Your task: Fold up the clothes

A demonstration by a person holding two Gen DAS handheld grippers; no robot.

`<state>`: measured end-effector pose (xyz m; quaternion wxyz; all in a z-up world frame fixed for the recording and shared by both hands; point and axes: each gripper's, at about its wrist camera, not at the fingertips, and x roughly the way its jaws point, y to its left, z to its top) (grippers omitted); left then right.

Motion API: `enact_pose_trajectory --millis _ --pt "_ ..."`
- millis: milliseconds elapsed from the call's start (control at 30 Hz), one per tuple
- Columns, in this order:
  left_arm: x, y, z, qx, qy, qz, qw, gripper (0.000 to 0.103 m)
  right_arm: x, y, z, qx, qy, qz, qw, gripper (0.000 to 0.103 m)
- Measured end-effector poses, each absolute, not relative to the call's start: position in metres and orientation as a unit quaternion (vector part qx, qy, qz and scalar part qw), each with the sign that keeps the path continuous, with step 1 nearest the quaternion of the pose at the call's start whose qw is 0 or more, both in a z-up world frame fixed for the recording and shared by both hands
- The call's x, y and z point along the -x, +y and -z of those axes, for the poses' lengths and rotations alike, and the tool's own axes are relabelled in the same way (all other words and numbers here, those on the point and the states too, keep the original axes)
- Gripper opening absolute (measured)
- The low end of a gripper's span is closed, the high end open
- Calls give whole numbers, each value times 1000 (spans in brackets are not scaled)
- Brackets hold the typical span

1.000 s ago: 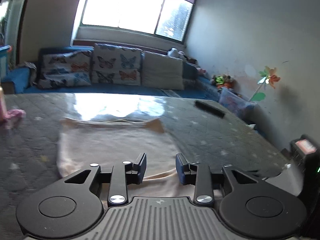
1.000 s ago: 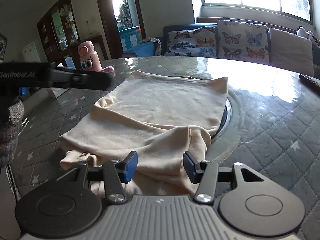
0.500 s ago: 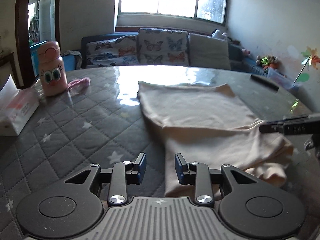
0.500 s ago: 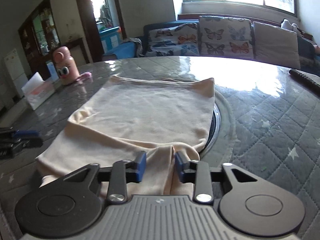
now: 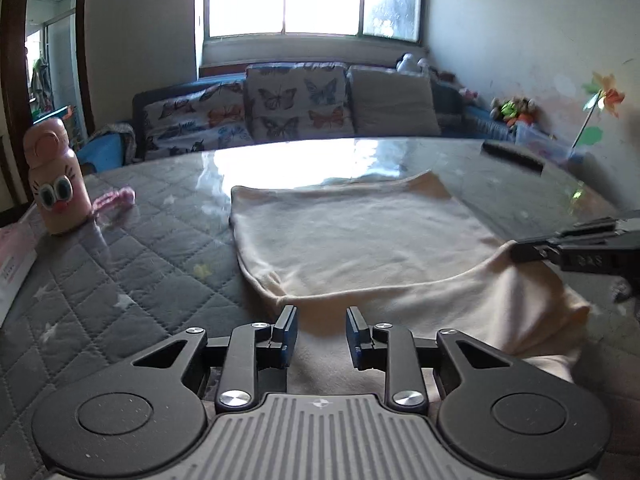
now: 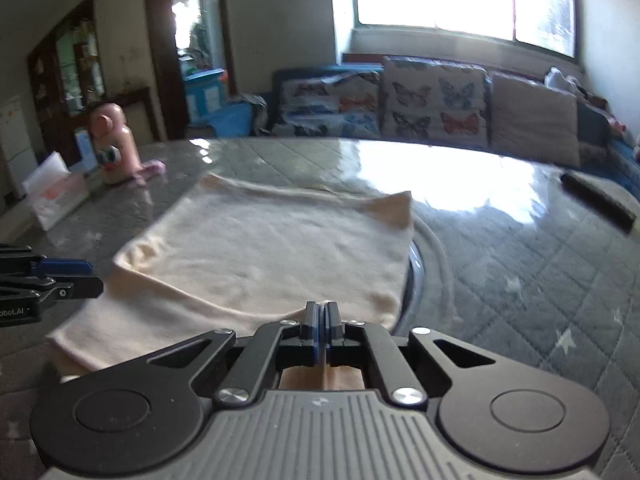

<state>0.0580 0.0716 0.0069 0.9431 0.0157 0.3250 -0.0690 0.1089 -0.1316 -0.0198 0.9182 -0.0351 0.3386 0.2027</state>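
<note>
A cream garment (image 5: pixel 360 240) lies spread on the grey quilted table, also seen in the right wrist view (image 6: pixel 264 256). My left gripper (image 5: pixel 318 326) is open, low over the garment's near left edge, with cloth between and under its fingers. My right gripper (image 6: pixel 321 312) is shut on the garment's near right corner; cloth shows behind the closed jaws. In the left wrist view the right gripper (image 5: pixel 532 250) pinches a raised fold at the right. The left gripper's fingers (image 6: pixel 60 276) show at the left edge of the right wrist view.
A pink cartoon bottle (image 5: pixel 54 184) and a tissue box (image 6: pixel 56 200) stand at the table's left. A black remote (image 5: pixel 512 156) lies at the far right. A sofa with butterfly cushions (image 5: pixel 296 100) is behind the table.
My right gripper has closed on the garment's near right corner. My left gripper has swung from the left side toward the garment's near left edge and stays open.
</note>
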Motion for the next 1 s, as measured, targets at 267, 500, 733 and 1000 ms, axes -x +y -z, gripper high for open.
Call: enact_pose_trajectory --millis 267,500,733,1000 --pt "-66 75 -5 -18 328 61 943 28 -104 -131 14 50 331 -220 916 11" --pt "-82 66 3 -29 342 57 937 29 -102 -113 21 79 330 -255 905 28" --pt "-82 65 4 -33 345 54 936 29 -103 -118 29 115 338 -229 906 31" --pt "-80 60 3 -42 345 49 936 34 -87 -103 18 123 318 -265 902 42"
